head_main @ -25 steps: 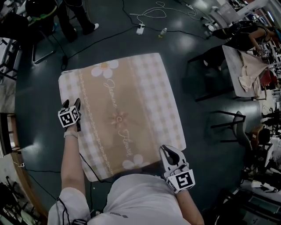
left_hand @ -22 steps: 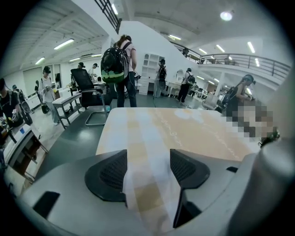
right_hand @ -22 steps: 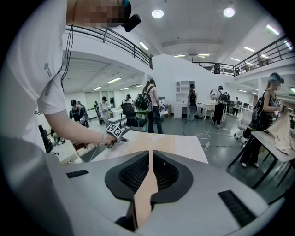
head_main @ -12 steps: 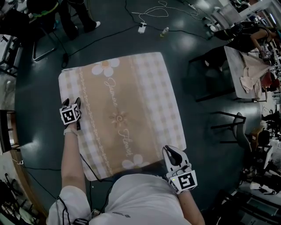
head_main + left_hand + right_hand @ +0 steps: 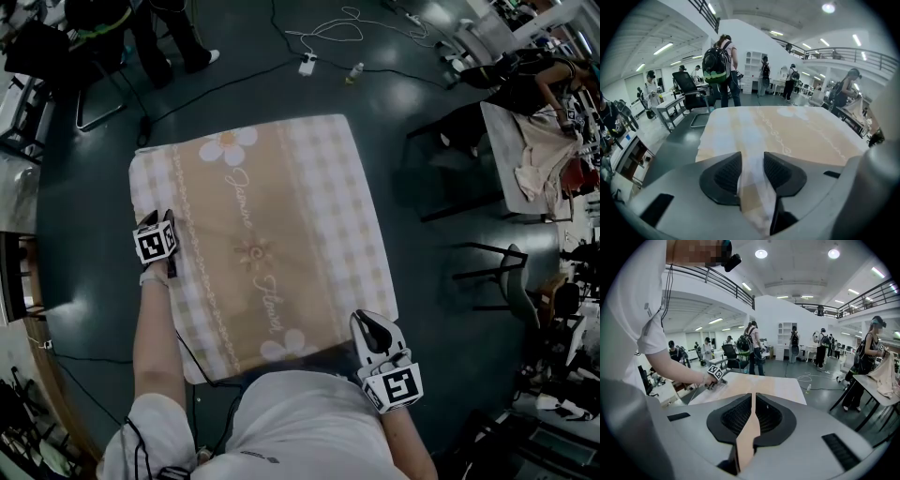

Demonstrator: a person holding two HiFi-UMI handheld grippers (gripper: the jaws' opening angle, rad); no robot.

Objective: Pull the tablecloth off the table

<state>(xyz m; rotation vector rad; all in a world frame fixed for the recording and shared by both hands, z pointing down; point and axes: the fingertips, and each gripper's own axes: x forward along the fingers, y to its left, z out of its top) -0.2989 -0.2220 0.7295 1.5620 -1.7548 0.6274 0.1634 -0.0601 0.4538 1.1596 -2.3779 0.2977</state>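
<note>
A beige and white checked tablecloth (image 5: pixel 267 234) with flower prints covers a square table. My left gripper (image 5: pixel 156 223) rests on the cloth near its left edge. In the left gripper view its jaws (image 5: pixel 752 164) are closing on a raised fold of the tablecloth (image 5: pixel 787 131), which fills the gap between the pads. My right gripper (image 5: pixel 366 323) is at the near right corner. In the right gripper view it (image 5: pixel 752 404) is shut on a thin edge of the tablecloth (image 5: pixel 757 385).
A cable and power strip (image 5: pixel 305 64) and a small bottle (image 5: pixel 354 71) lie on the dark floor beyond the table. A black chair (image 5: pixel 89 89) and standing people are at the far left. A second table with cloth (image 5: pixel 530 155) and chairs (image 5: pixel 506 272) stand to the right.
Both grippers and the cloth keep nearly the same places; only the head view has shifted a little.
</note>
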